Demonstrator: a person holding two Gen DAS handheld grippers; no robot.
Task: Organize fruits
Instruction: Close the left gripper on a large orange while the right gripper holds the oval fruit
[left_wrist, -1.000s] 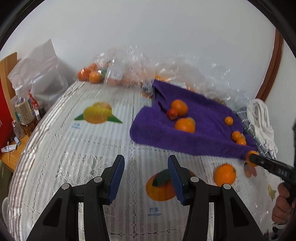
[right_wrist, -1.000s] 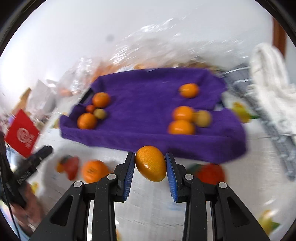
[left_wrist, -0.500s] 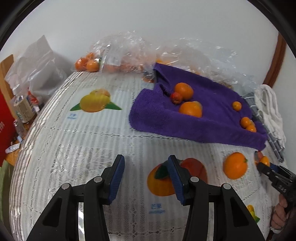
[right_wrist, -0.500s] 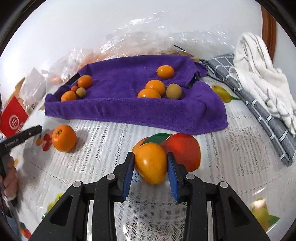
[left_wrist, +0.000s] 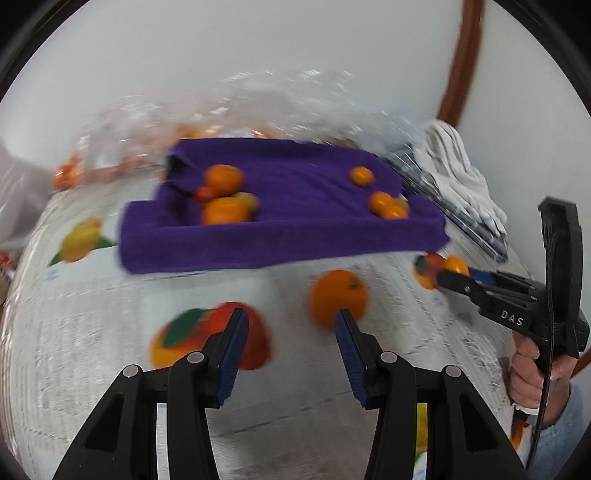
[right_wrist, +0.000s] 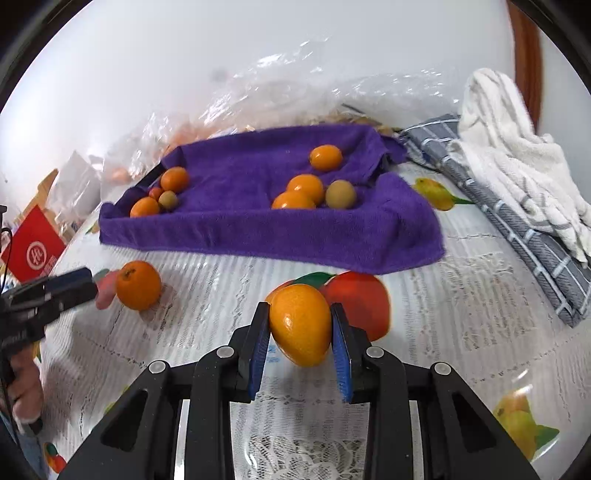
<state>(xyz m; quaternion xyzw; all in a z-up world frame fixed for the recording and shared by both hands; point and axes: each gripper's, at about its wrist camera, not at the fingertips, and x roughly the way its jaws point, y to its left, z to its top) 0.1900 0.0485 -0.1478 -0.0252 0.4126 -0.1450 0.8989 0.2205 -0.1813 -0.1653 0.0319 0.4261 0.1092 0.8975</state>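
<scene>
White lace tablecloth (right_wrist: 461, 295) printed with fruit lies under the small orange fruit (right_wrist: 300, 325) that the right gripper (right_wrist: 299, 347) pinches between its closing blue pads, angled downward. Beyond those fingers lies the purple towel (right_wrist: 236, 229) holding two clusters of fruit. Left of them a loose orange (right_wrist: 138, 284) sits on open cloth. The left gripper (left_wrist: 291, 350) hangs narrowly parted and empty, this orange just beyond its right finger. Only the blurred left view shows the right hand (left_wrist: 532, 373).

Left gripper (left_wrist: 291, 332) fingers apart, near orange (left_wrist: 338, 298).
</scene>
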